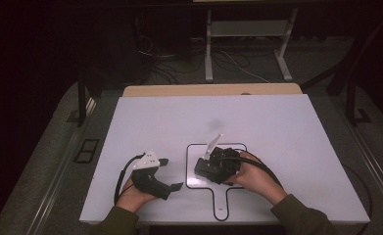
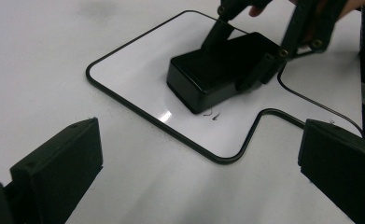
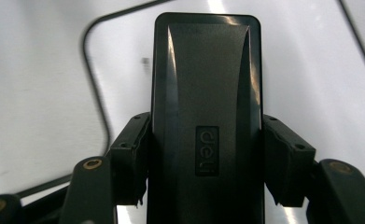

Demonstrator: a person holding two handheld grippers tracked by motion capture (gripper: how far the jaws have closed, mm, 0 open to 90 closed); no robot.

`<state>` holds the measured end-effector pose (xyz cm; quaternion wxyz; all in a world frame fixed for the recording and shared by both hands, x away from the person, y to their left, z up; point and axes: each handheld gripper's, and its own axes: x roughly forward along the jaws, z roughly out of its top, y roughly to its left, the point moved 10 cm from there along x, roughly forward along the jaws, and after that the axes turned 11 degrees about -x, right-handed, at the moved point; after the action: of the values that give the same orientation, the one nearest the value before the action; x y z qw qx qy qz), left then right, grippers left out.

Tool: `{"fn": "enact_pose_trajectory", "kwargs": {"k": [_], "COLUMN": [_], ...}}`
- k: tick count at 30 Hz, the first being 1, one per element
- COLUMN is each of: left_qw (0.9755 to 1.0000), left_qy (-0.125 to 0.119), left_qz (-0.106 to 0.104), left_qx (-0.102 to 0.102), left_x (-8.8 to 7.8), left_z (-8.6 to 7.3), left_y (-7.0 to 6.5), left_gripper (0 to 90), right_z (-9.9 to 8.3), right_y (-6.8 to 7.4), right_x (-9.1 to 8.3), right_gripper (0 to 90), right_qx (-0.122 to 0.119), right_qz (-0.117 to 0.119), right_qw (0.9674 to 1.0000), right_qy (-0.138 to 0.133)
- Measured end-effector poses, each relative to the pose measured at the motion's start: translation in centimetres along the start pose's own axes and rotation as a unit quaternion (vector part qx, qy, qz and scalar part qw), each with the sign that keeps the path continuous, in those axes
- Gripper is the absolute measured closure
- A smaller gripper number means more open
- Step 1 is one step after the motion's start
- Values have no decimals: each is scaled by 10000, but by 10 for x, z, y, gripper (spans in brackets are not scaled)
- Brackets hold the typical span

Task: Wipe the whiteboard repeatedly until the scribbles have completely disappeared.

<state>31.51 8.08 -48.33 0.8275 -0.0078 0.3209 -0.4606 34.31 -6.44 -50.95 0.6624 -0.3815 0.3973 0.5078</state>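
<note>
A black rectangular box (image 3: pixel 206 84) with a small embossed logo lies inside a black outline (image 2: pixel 171 128) drawn on the white table (image 1: pixel 257 127). My right gripper (image 3: pixel 206 158) is shut on the box, one pad (image 3: pixel 131 154) pressed to each long side. From the left gripper view the box (image 2: pixel 208 74) looks to be resting on the table with the right gripper (image 2: pixel 240 50) clamped over its far end. In the high view the box (image 1: pixel 203 169) is near the table's front centre. My left gripper (image 1: pixel 172 174) rests to its left, open with nothing between its fingers (image 2: pixel 59 163).
The outline has a narrow stem (image 1: pixel 221 200) running to the front edge of the table. A wooden board (image 1: pixel 208 90) lies along the far edge. Beyond it are a white metal frame (image 1: pixel 208 44) and loose cables (image 1: pixel 179 63) on the dark floor.
</note>
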Motion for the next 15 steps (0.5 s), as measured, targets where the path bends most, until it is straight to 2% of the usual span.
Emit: {"fn": "enact_pose_trajectory", "kwargs": {"k": [7,8,11,15], "left_qw": [10000,10000,10000,10000], "left_qy": [-2,-3,-14,10], "left_qz": [4,3,3,7], "left_qx": [-7,-3,1,9], "left_x": [0,0,0,0], "left_z": [0,0,0,0], "left_y": [0,0,0,0], "left_gripper": [0,0,0,0], "right_z": [8,9,9,3], "right_y": [22,25,23,8], "right_x": [1,1,1,0], "right_gripper": [387,388,388,387], "right_qx": [-352,-328,-271,-126], "right_qz": [103,127,107,-16], "right_qw": [9993,9994,9996,9999], "right_qy": [35,22,30,75]}}
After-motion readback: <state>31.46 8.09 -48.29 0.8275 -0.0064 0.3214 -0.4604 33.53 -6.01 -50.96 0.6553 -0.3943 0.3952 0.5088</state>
